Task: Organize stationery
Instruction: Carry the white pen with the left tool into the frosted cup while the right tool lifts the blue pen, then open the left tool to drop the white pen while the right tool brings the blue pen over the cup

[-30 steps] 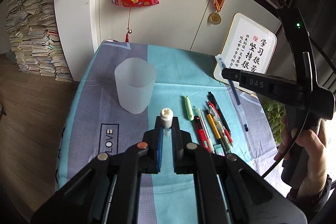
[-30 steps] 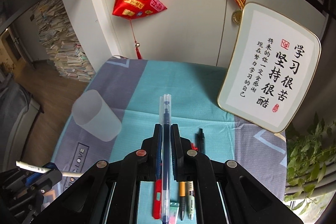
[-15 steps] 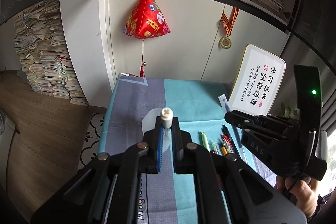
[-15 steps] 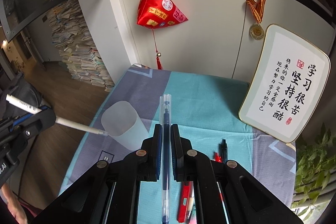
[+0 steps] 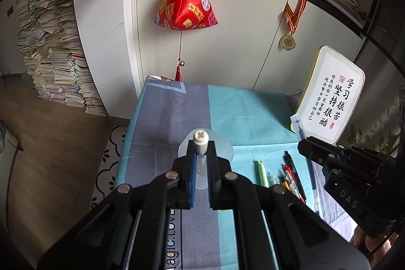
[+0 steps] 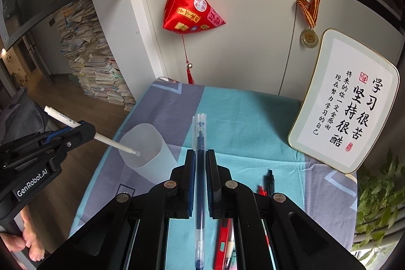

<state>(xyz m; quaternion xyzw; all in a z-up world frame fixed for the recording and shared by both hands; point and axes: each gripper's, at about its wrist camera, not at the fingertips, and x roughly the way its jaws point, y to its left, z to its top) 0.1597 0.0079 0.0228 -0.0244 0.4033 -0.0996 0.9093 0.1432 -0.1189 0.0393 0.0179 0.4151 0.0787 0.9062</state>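
My left gripper [image 5: 200, 152] is shut on a white pen [image 5: 200, 141]; in the right wrist view the white pen [image 6: 114, 143] points down at a slant, its tip at the mouth of a frosted plastic cup [image 6: 149, 151]. The cup [image 5: 222, 147] lies mostly hidden behind the left jaws. My right gripper [image 6: 200, 161] is shut on a clear blue-ink pen [image 6: 200, 168], held above the table right of the cup. Several pens [image 5: 288, 179] lie in a row on the teal and grey tablecloth [image 5: 240, 113].
A framed calligraphy plaque [image 6: 346, 113] leans at the table's right rear. A red pyramid ornament [image 6: 192, 9] and a medal [image 6: 308, 36] hang on the white cabinet behind. Stacked books [image 5: 53, 47] stand on the floor left. A plant [image 6: 379, 194] is right of the table.
Both grippers rose and pulled back from the table. The left gripper carried the white pen until its tip reached the cup's mouth. The right gripper kept its hold on the blue pen.
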